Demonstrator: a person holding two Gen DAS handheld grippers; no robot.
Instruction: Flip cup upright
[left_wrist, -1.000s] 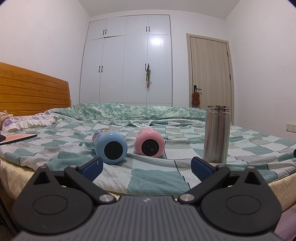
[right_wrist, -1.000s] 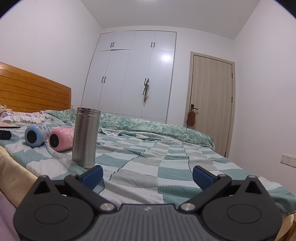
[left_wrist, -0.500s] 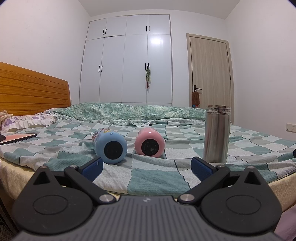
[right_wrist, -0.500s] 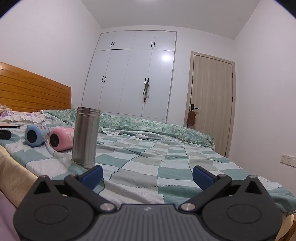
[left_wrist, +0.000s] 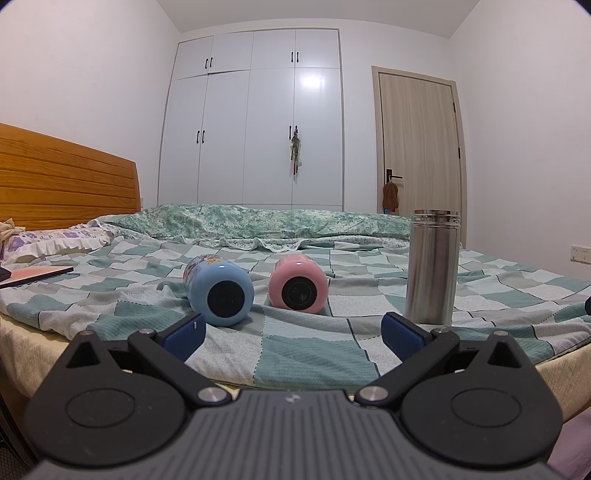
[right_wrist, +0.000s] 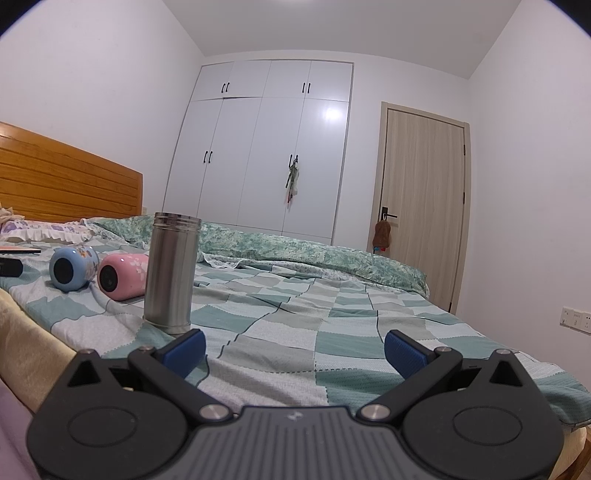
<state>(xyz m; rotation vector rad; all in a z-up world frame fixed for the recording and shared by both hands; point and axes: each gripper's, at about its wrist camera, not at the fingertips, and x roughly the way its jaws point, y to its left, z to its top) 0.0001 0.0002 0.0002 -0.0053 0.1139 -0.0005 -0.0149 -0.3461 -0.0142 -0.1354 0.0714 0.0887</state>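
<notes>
A blue cup (left_wrist: 221, 291) and a pink cup (left_wrist: 298, 285) lie on their sides on the checked bedspread (left_wrist: 310, 350), bottoms toward me. A steel cup (left_wrist: 431, 266) stands upright to their right. My left gripper (left_wrist: 291, 334) is open and empty at the bed's near edge, in front of the cups. In the right wrist view the blue cup (right_wrist: 72, 268), pink cup (right_wrist: 123, 277) and steel cup (right_wrist: 171, 273) are at the left. My right gripper (right_wrist: 293, 349) is open and empty, to the right of the steel cup.
A wooden headboard (left_wrist: 66, 184) and pillow (left_wrist: 55, 242) are at the left. A flat red book (left_wrist: 35, 275) lies on the bed's left side. A crumpled green quilt (left_wrist: 258, 223) runs along the far side. White wardrobe (left_wrist: 255, 122) and door (left_wrist: 419, 147) stand behind.
</notes>
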